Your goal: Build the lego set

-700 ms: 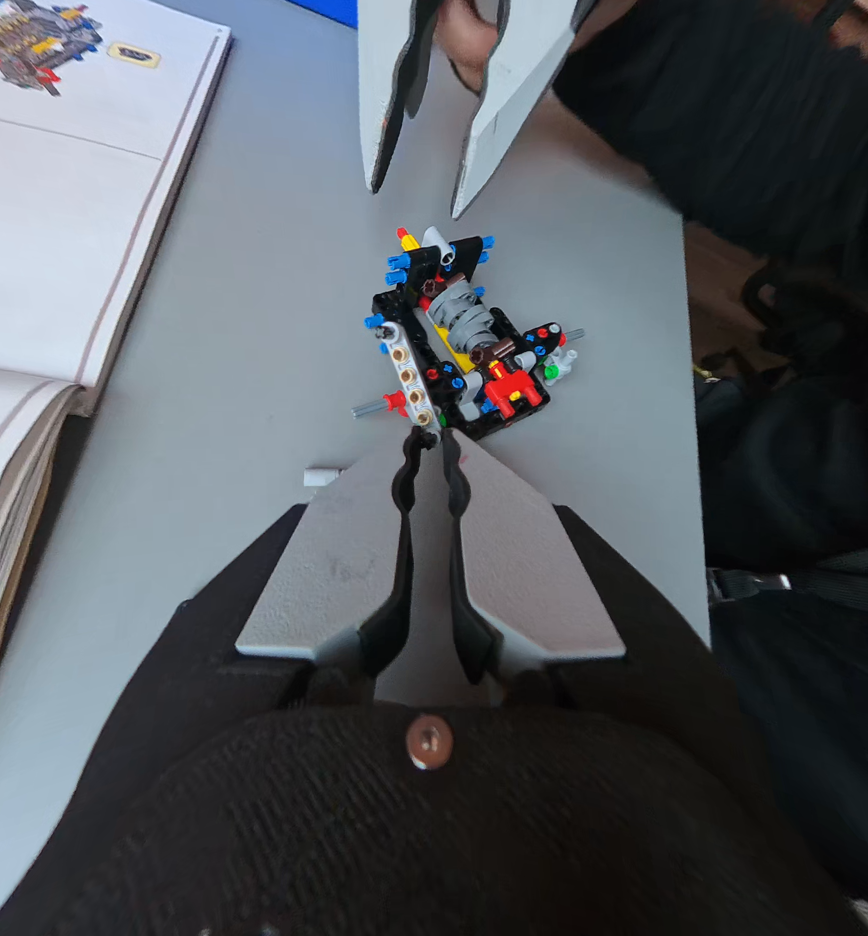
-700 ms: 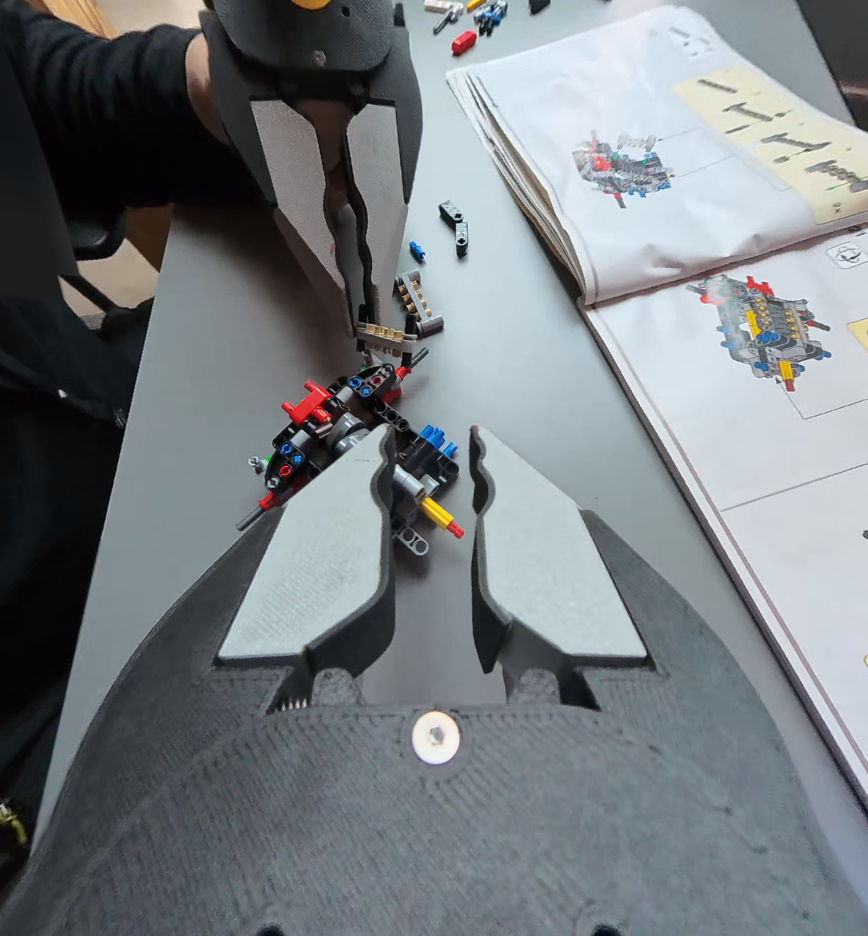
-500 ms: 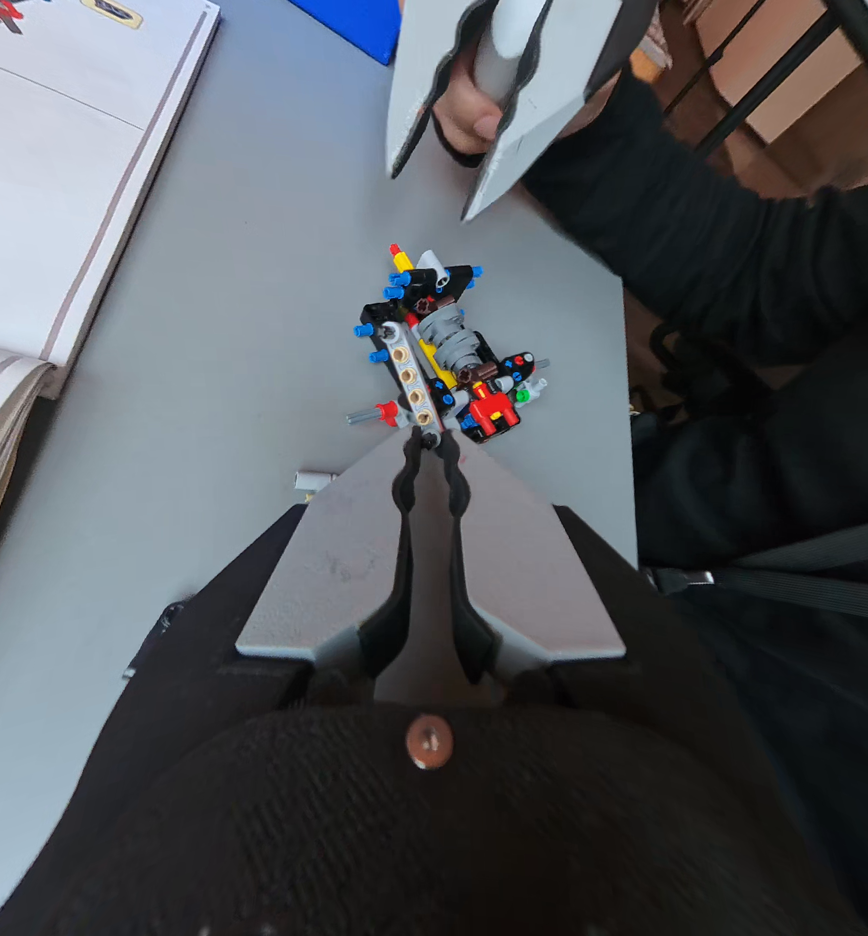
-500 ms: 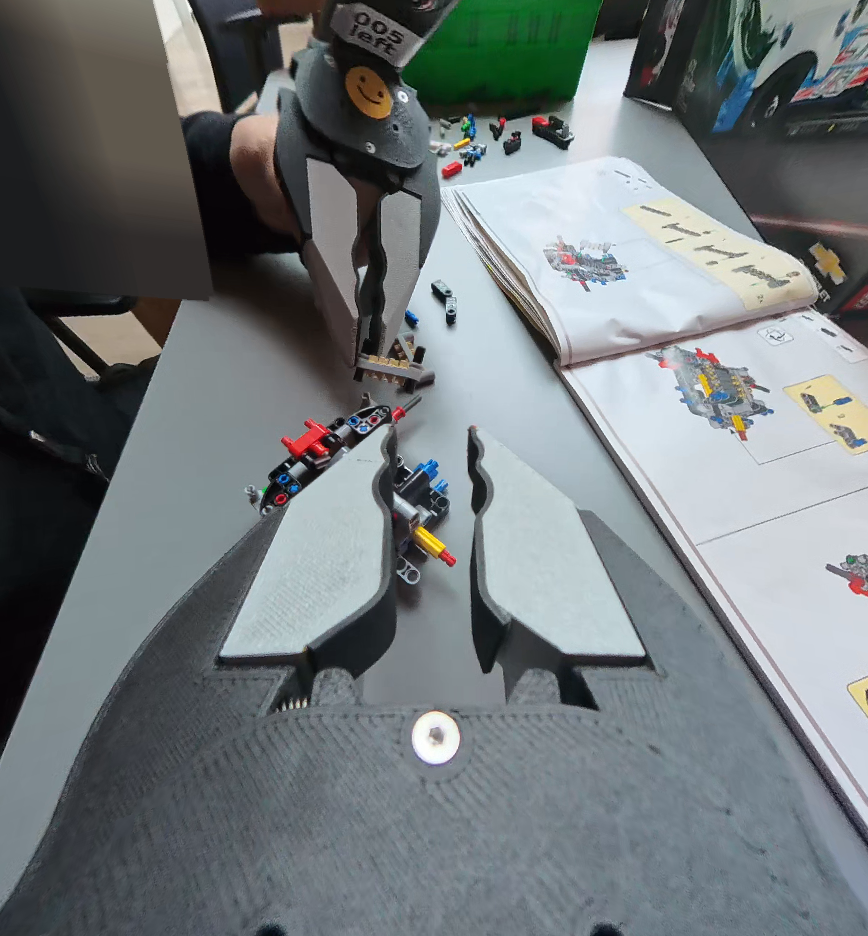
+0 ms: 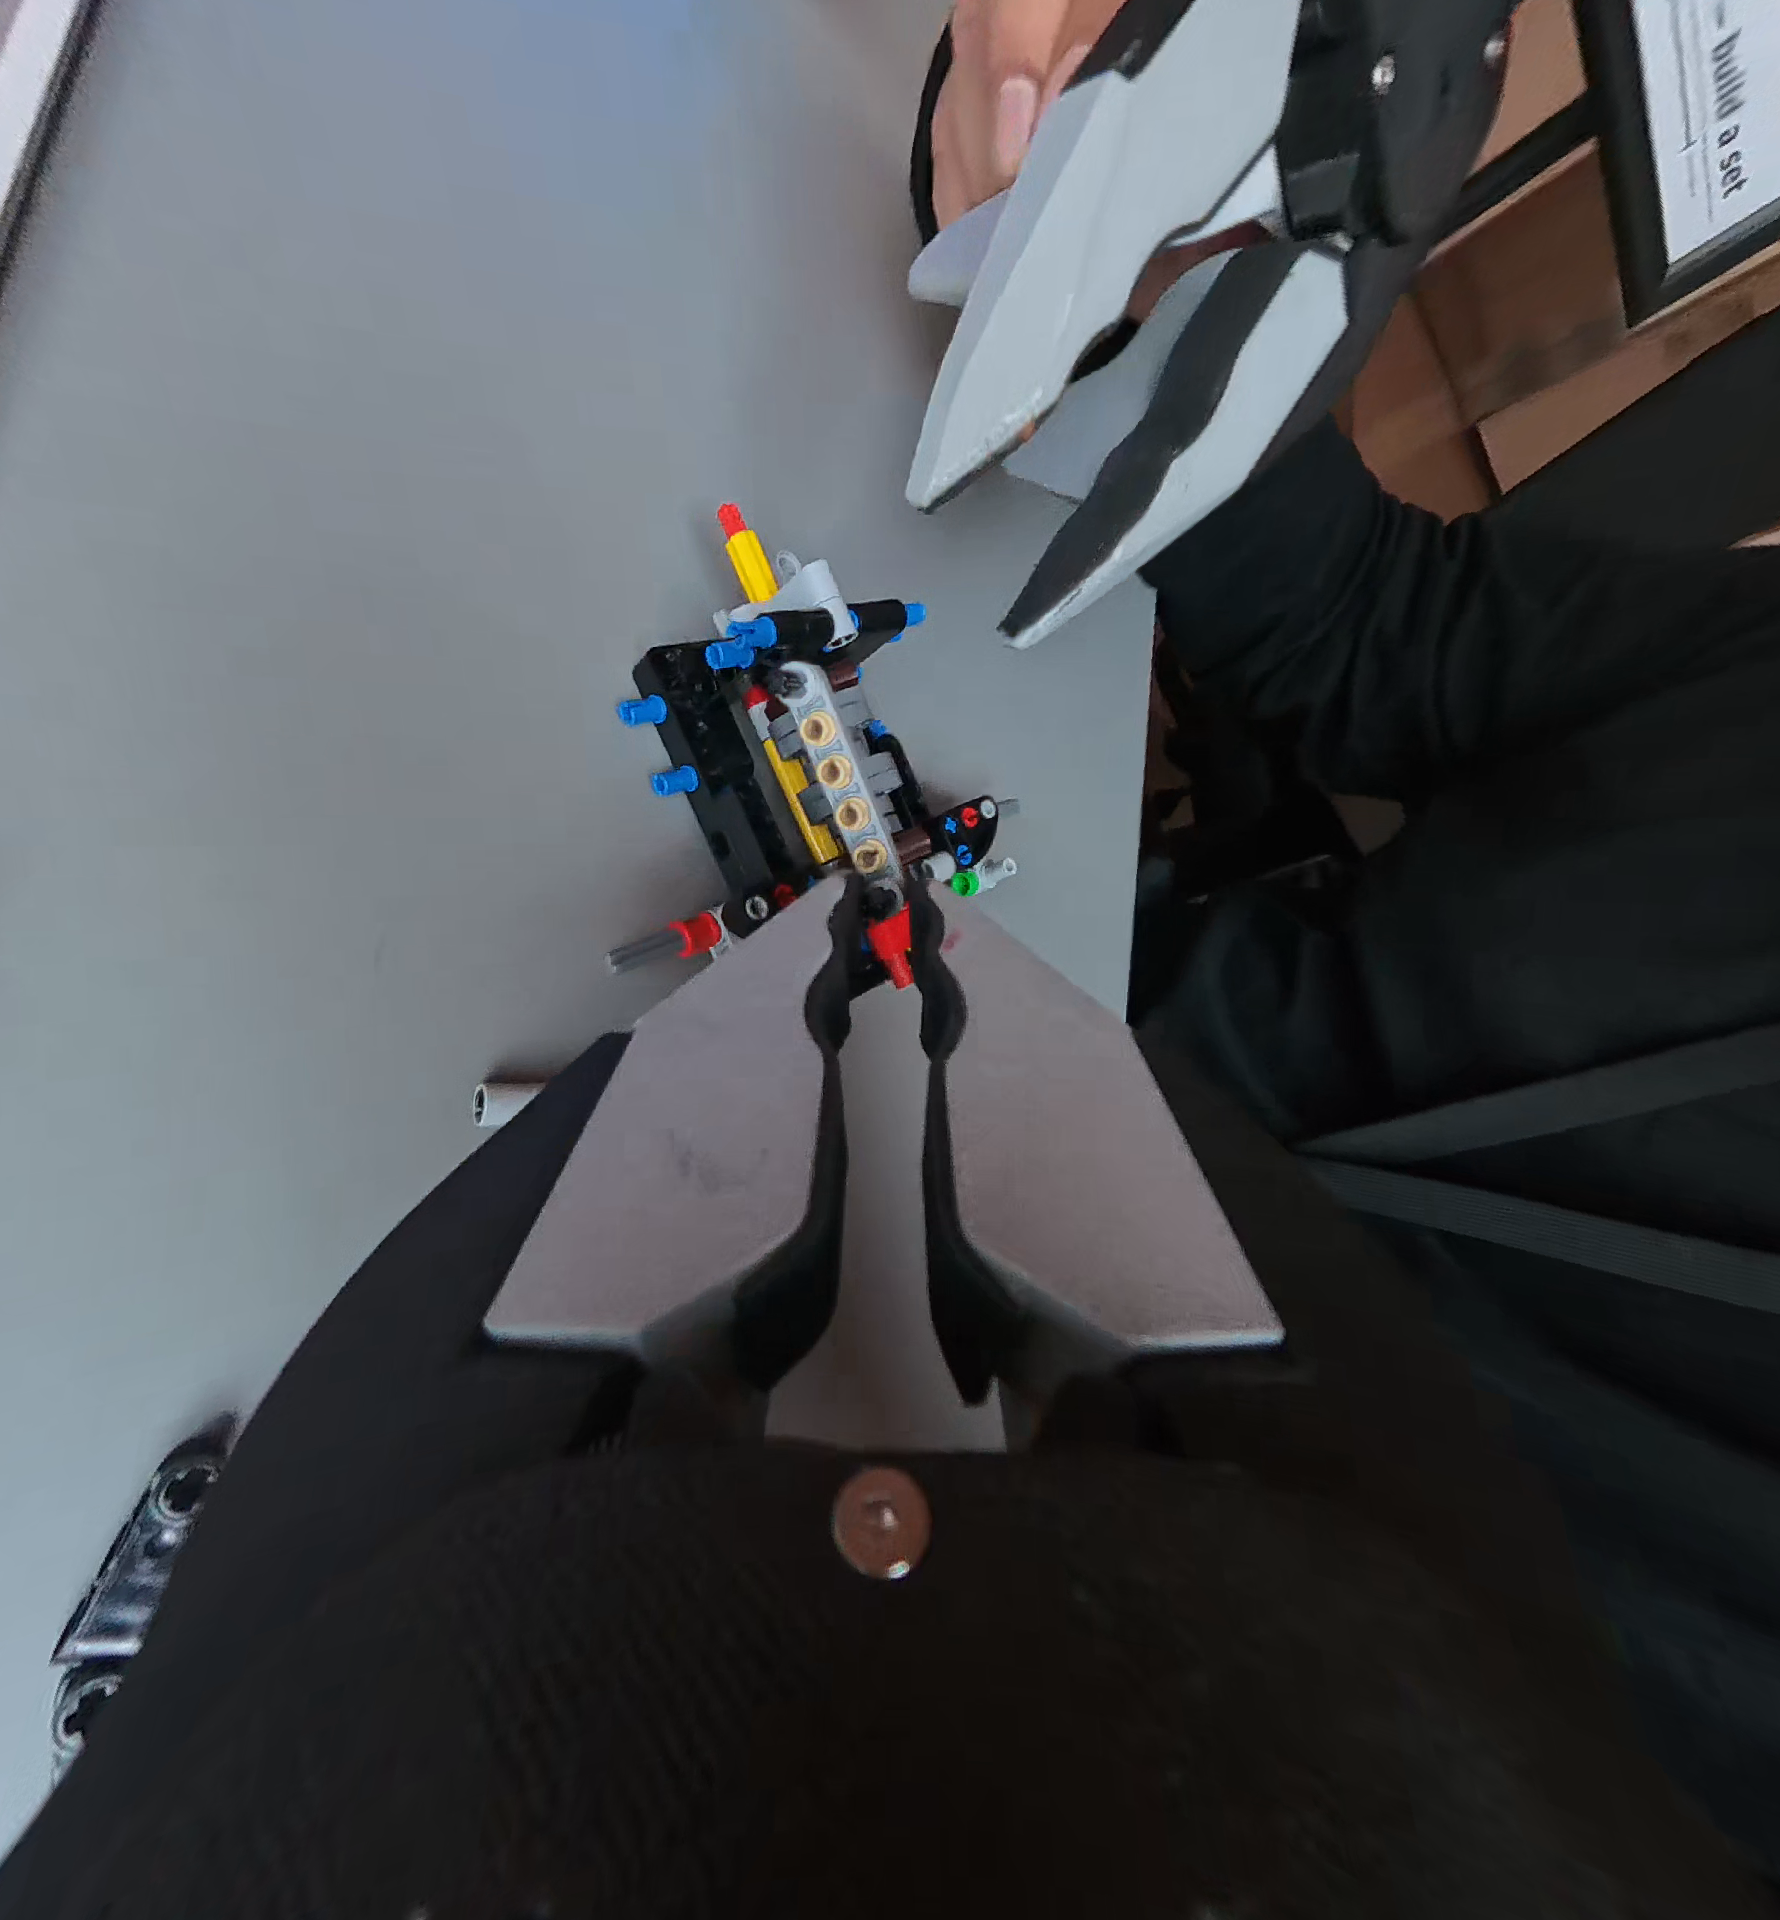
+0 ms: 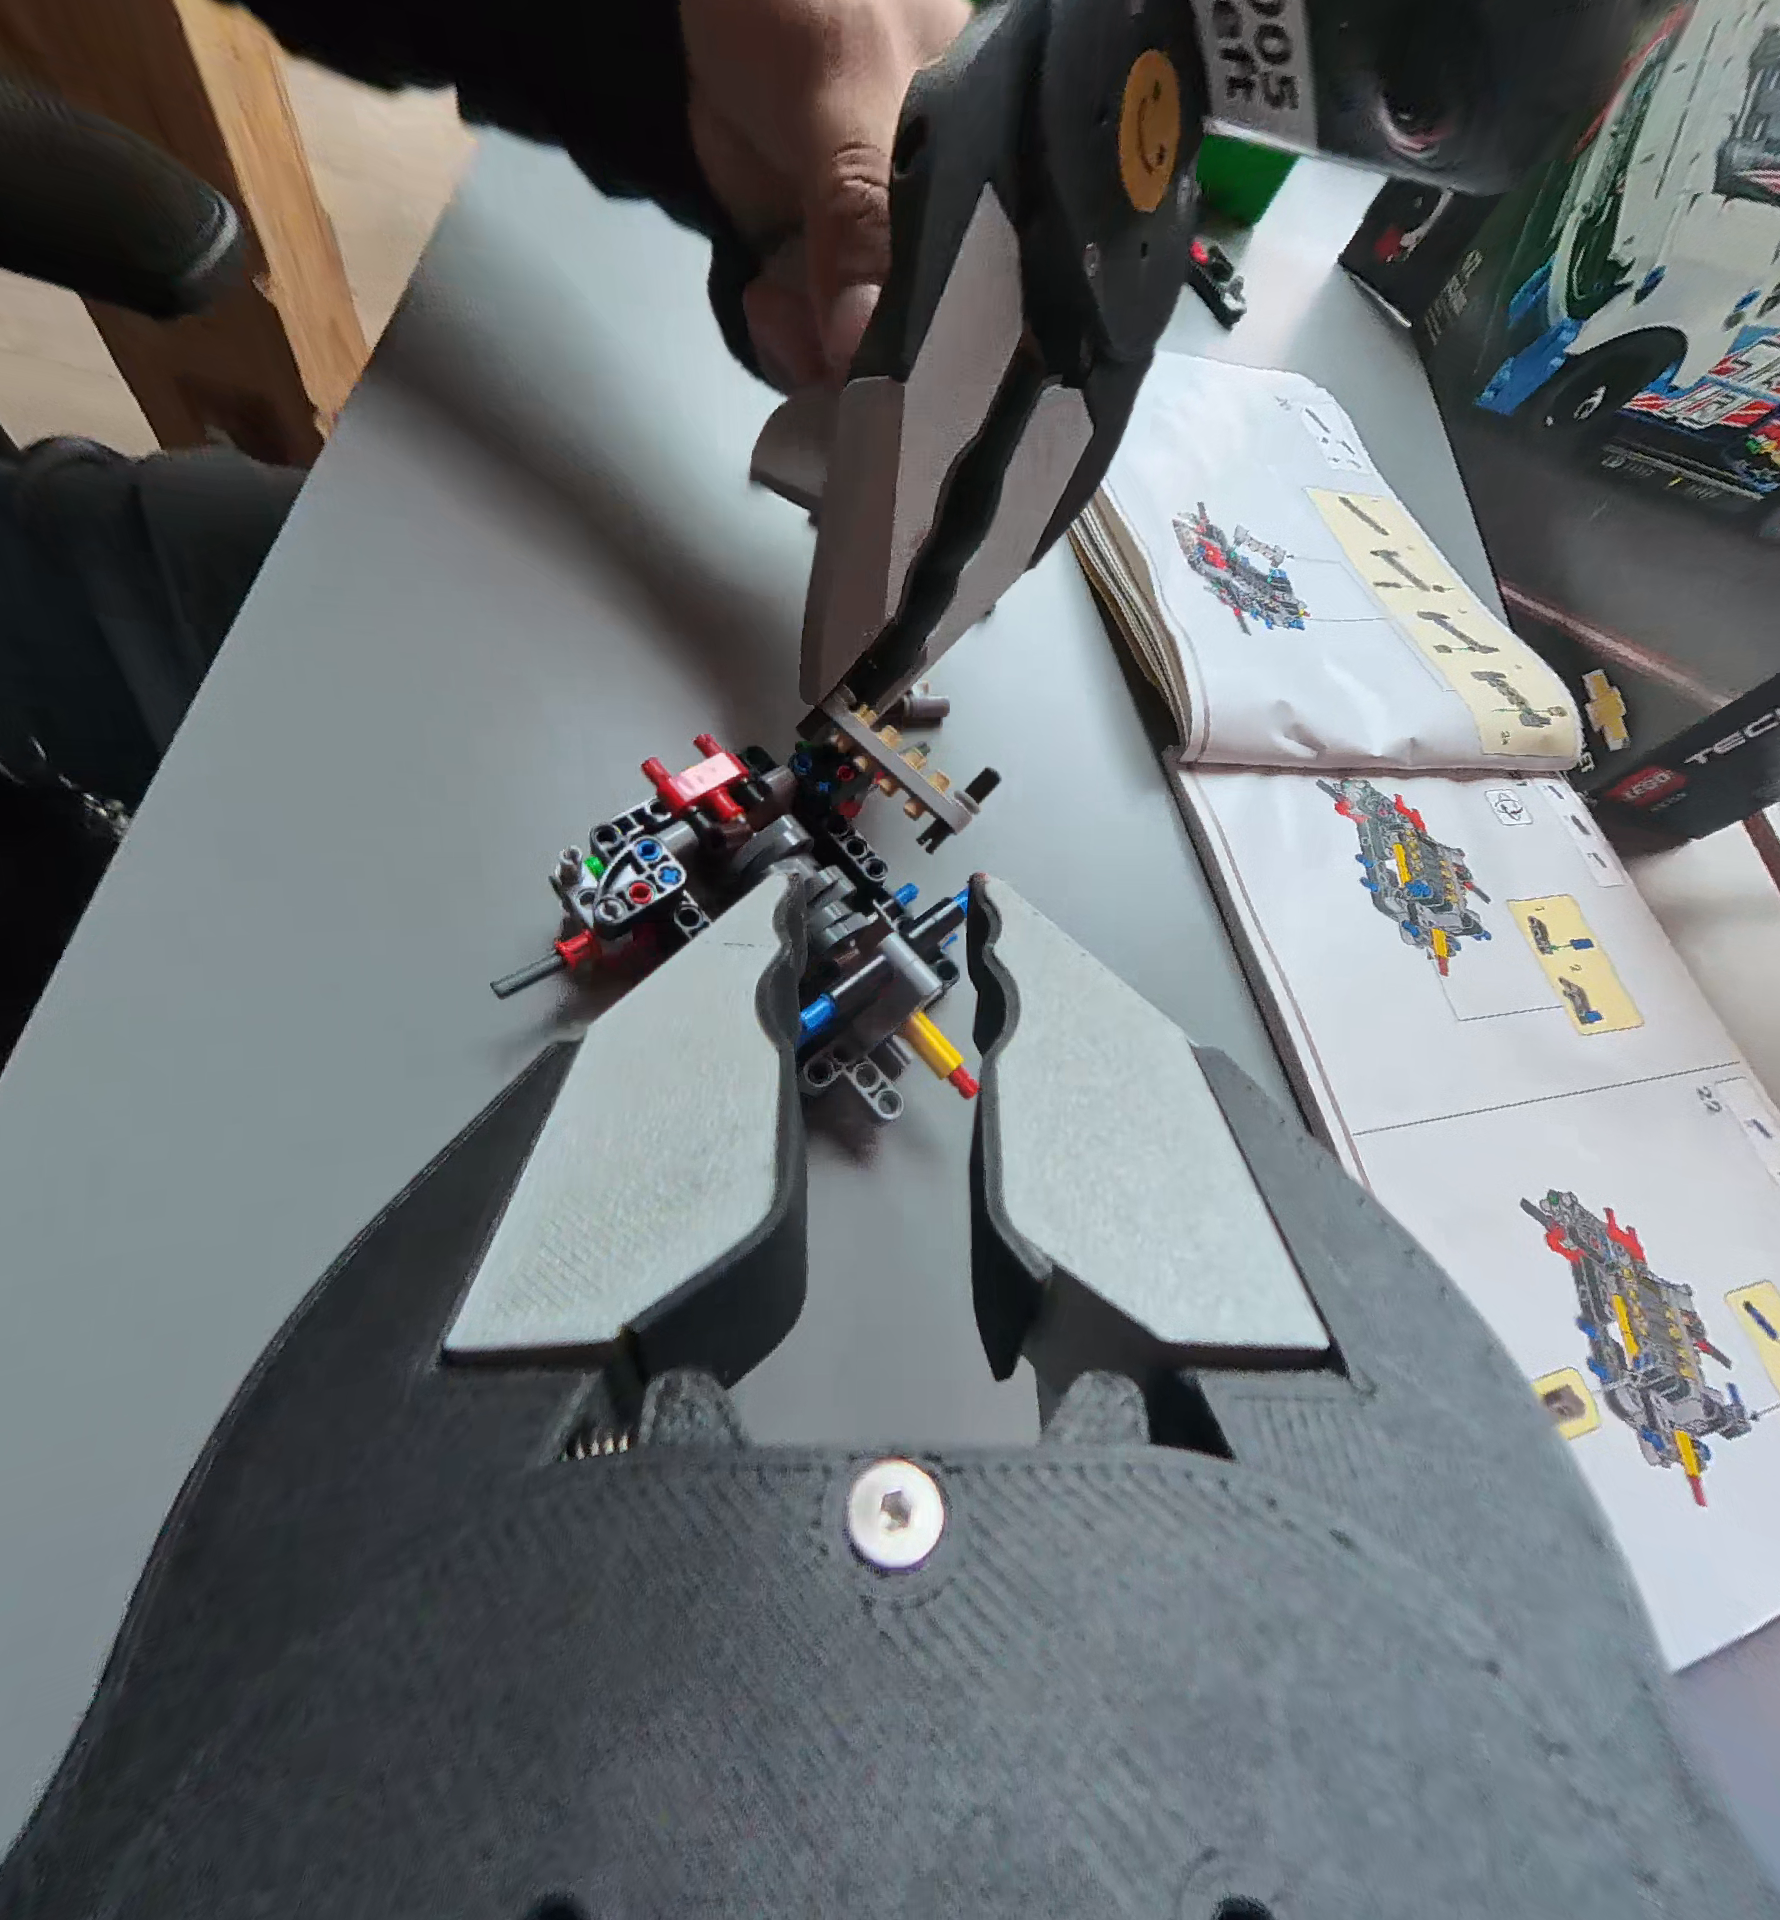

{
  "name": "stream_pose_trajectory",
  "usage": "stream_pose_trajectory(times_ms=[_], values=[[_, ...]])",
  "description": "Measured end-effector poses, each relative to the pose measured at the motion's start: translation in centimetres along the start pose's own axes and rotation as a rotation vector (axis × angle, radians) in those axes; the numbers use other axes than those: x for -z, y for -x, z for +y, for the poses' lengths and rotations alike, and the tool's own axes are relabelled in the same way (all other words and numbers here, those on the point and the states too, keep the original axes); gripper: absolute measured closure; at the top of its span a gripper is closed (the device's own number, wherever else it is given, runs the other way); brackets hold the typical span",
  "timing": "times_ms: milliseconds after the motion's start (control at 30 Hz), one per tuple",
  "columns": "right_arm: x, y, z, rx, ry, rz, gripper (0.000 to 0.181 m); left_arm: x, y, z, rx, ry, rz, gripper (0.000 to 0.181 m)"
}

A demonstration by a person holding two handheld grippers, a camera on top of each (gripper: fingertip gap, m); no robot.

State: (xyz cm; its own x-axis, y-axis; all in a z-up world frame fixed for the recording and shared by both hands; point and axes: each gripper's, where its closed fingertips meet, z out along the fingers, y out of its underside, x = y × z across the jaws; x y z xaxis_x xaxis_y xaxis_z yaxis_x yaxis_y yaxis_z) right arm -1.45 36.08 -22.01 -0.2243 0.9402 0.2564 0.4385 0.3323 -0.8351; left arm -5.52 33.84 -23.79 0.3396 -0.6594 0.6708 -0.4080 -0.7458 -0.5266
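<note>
A small lego assembly (image 5: 730,748) of black, grey, yellow, red and blue parts lies on the grey table (image 5: 346,520). My left gripper (image 5: 881,909) is shut on one end of a grey beam with tan pins (image 5: 842,784) and holds it over the middle of the assembly. The right wrist view shows the same grip (image 6: 844,696) with the beam (image 6: 896,774) tilted above the assembly's far end (image 6: 720,831). My right gripper (image 6: 886,914) is open and empty. It hovers over the assembly's near end, and in the left wrist view (image 5: 969,569) it is raised to the right.
An open instruction booklet (image 6: 1437,935) lies right of the assembly, with a lego box (image 6: 1644,260) behind it. A small grey tube (image 5: 496,1101) and some black parts (image 5: 138,1558) lie loose on the table. The table edge (image 5: 1140,831) runs close beside the assembly.
My left gripper has carried the grey beam from the assembly's side to above its middle. My right gripper has tilted and shifted to the right, still open.
</note>
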Motion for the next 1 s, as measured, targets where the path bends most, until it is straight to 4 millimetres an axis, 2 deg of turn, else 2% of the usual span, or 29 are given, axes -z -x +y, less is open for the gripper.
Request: stream_pose_trajectory(times_ms=[233, 400, 667, 733, 833, 1000], values=[[-1.1, 1.2, 1.8, 0.122, 0.113, 0.01, 0.154, -0.7, 0.2, 0.0, 0.033, 0.064, -0.026, 0.176], [-1.5, 1.3, 1.0, 0.168, 0.086, 0.061, 0.151, -1.0, 0.0, -0.2, 0.024, 0.047, -0.01, 0.176], [-1.5, 1.2, -0.9, 0.208, 0.009, 0.126, 0.154, 0.1, -0.1, 0.9, -0.091, 0.016, -0.101, 0.176], [-1.2, 0.8, -1.7, 0.171, -0.046, 0.143, 0.154, 0.6, 0.5, 1.5, -0.124, 0.016, -0.156, 0.176], [-0.4, -1.0, -2.3, 0.107, -0.12, 0.214, 0.154, 1.4, 1.1, 2.0, -0.161, -0.002, -0.188, 0.176], [0.8, -4.4, -1.8, 0.014, -0.174, 0.352, 0.154, 4.4, 2.7, 1.6, -0.193, -0.075, -0.228, 0.176]])
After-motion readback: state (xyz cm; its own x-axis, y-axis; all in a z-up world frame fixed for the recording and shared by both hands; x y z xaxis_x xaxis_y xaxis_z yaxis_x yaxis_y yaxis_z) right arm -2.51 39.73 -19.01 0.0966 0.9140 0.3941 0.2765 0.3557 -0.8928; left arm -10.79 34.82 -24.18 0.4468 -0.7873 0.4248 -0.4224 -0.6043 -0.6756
